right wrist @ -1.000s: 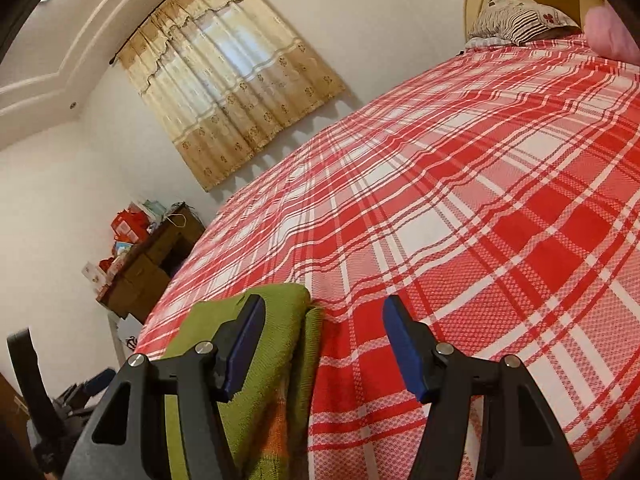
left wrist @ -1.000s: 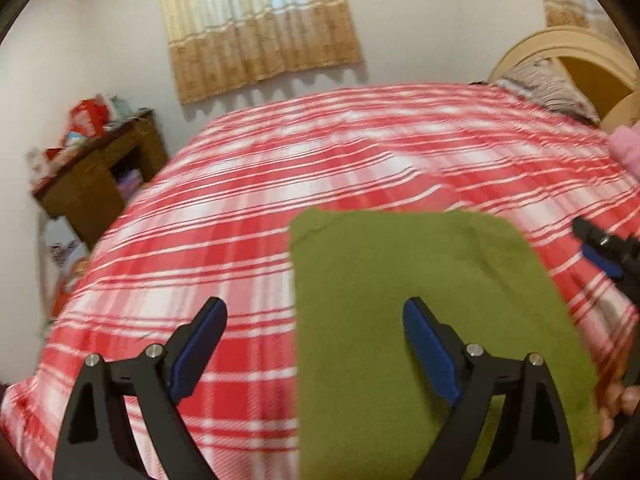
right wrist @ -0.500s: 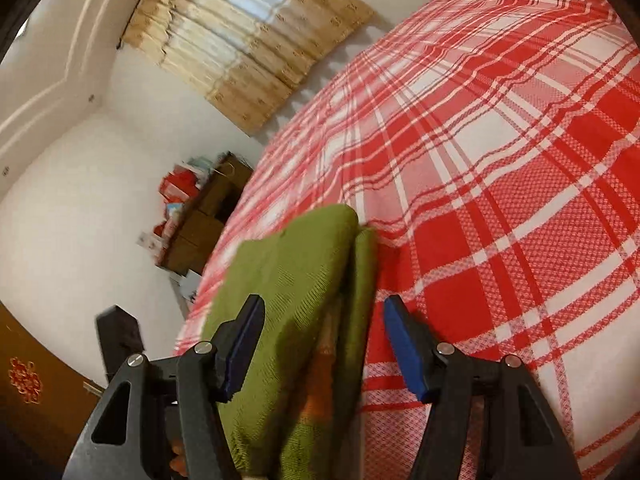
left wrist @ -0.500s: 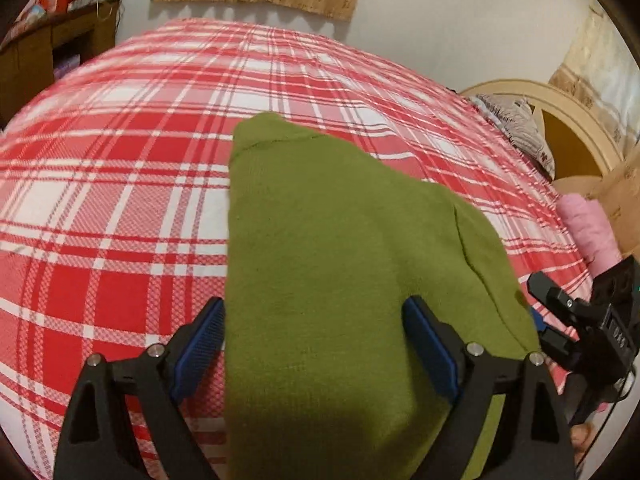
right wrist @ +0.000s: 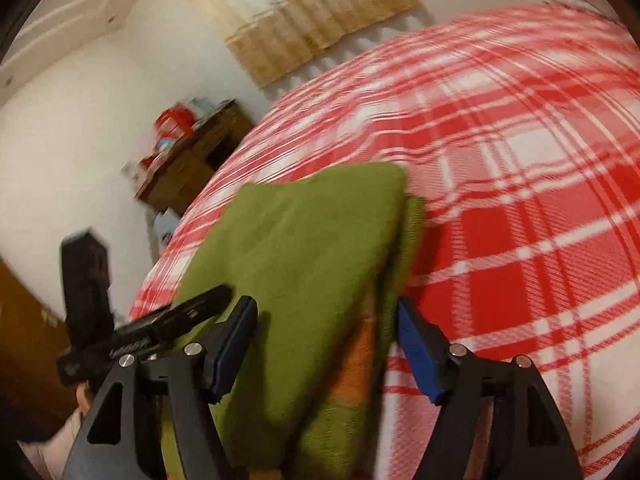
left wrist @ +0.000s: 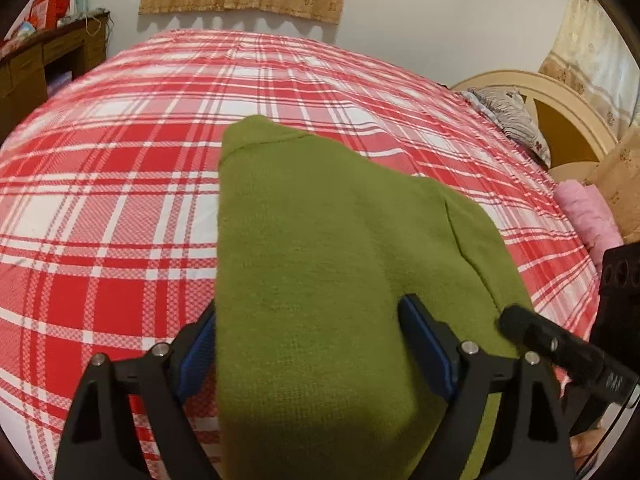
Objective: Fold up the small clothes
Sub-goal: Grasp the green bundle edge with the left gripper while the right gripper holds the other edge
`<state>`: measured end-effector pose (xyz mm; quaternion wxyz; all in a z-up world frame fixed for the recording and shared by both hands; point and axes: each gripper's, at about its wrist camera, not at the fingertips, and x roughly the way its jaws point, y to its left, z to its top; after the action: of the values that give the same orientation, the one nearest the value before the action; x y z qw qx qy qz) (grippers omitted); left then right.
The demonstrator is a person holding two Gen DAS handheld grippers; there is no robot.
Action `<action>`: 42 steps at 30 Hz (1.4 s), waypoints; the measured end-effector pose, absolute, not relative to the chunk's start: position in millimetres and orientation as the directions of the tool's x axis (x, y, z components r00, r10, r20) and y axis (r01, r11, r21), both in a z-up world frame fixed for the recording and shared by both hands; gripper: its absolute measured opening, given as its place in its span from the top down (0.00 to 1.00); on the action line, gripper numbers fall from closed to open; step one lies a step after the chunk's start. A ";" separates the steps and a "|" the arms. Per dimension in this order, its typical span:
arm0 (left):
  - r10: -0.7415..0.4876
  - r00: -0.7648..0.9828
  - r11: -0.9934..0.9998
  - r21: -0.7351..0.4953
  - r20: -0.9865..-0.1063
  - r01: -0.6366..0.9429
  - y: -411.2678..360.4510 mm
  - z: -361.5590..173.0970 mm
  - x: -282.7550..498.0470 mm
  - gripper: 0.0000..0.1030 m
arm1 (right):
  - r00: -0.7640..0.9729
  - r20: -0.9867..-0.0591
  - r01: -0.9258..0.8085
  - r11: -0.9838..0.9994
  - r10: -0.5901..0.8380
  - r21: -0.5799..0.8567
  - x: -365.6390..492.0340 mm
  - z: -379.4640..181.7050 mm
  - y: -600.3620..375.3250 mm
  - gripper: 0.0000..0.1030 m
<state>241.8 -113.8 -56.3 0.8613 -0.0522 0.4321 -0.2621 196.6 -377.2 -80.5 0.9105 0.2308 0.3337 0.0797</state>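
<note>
A folded green knit garment lies on the red and white plaid bed. My left gripper is open, its blue-padded fingers on either side of the garment's near left part. In the right wrist view the garment shows stacked layers with an orange patch at its right edge. My right gripper is open and straddles that right edge. Each gripper shows in the other's view, the right and the left.
A wooden desk with red bags stands left of the bed. A headboard and striped pillow are at the far right, with a pink bundle beside them. Curtains hang on the back wall.
Both grippers have moved in over the near end of the green garment and now straddle it. The right gripper has swung left, close to the left one. Both stayed open.
</note>
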 end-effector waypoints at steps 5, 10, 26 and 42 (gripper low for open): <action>-0.510 0.484 0.851 -0.335 -0.711 0.405 -111.8 -57.2 241.5 0.16 | 0.806 -0.508 -0.031 0.878 0.304 0.477 187.5 -73.3 -376.7 0.32; -0.510 0.489 0.851 -0.335 -0.707 0.404 -112.1 -57.3 240.1 0.16 | 0.776 -0.528 -0.018 0.850 0.344 0.527 194.2 -81.0 -384.3 0.31; -0.498 0.512 0.851 -0.282 -0.700 0.443 -120.3 -54.1 234.2 0.27 | 0.724 -0.590 -0.019 0.864 0.359 0.503 208.1 -94.1 -373.0 0.34; -0.474 0.516 0.861 -0.253 -0.713 0.441 -123.5 -52.1 232.4 0.38 | 0.757 -0.611 0.008 0.933 0.230 0.361 198.3 -79.8 -348.8 0.61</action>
<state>232.4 -123.5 -52.1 0.8705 -0.0200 0.4156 -0.2628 198.3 -348.8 -79.8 0.9212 0.1733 0.3431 0.0603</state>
